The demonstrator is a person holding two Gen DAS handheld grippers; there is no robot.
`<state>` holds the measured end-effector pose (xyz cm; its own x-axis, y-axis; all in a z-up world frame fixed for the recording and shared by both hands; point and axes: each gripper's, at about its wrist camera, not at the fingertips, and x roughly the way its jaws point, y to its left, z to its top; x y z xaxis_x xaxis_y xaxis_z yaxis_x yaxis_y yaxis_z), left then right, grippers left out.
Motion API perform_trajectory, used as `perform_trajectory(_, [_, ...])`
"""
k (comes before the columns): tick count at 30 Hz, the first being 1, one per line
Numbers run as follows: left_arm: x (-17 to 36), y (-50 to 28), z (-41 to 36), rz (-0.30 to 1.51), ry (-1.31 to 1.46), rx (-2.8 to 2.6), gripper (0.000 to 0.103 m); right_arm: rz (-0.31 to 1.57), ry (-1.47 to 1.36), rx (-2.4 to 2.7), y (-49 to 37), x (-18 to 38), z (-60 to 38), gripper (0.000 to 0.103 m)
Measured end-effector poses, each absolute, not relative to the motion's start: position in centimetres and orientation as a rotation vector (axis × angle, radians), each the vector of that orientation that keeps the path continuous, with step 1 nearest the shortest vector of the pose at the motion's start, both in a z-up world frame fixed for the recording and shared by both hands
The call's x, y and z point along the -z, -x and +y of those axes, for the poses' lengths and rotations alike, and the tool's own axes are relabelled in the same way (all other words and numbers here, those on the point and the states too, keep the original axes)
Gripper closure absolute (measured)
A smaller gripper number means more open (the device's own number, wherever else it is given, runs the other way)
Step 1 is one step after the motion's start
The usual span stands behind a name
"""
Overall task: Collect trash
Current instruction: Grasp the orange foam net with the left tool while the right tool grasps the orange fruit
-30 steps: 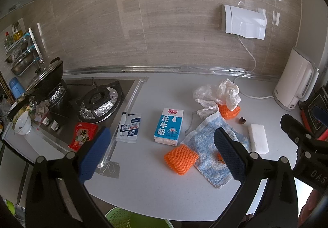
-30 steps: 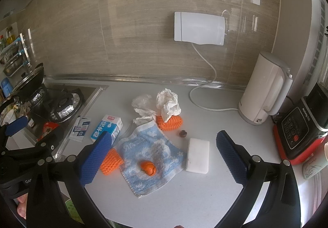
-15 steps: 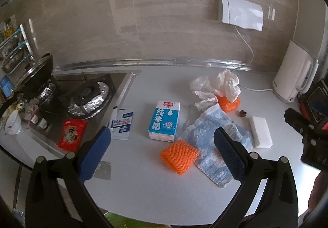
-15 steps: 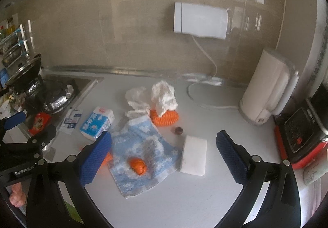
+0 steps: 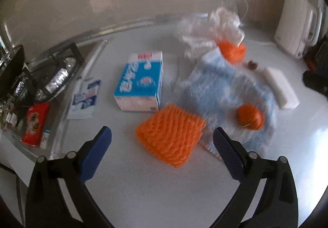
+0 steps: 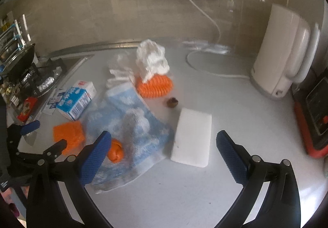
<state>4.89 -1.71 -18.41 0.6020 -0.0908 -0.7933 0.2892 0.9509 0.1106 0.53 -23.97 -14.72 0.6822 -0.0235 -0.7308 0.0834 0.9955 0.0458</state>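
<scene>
My left gripper (image 5: 162,139) hangs over the white counter (image 5: 153,191) with its blue-padded jaws spread wide and nothing between them; just ahead of the gap lies the nearer orange foam net (image 5: 171,135), one corner overlapping the edge of the blue cloth (image 5: 225,92); my right gripper (image 6: 163,147) is likewise wide open and empty, with the cloth's near end and a small orange peel (image 6: 115,153) just by its left finger (image 6: 93,158) (whether pad and peel touch, I cannot tell); the white sponge block (image 6: 192,137) sits on the counter just beyond that gap, beside the cloth; farther back I see the blue-and-white milk carton (image 5: 141,82) lying flat, with a flat printed sachet (image 5: 85,98) to its left and a red packet (image 5: 34,123) at the stove's edge; beyond the cloth a second orange foam net (image 6: 154,86) lies under crumpled white plastic bags (image 6: 151,59), a small brown bit (image 6: 172,102) near it; at the wall stands a white kettle (image 6: 280,51).
</scene>
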Motion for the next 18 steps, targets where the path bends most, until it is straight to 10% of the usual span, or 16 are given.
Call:
perform_trajectory(10, [21.3, -6.3, -1.6, 0.959, -0.216, 0.242, 0.046, 0.825, -0.085, -0.075, -0.8, 17.6, -23.1, 0.004])
perform_trajectory(18, [19.7, -6.3, -0.6, 0.951, -0.141, 0.291, 0.079, 0.869, 0.022, -0.241, -2.1, 19.1, -18.5, 0.038])
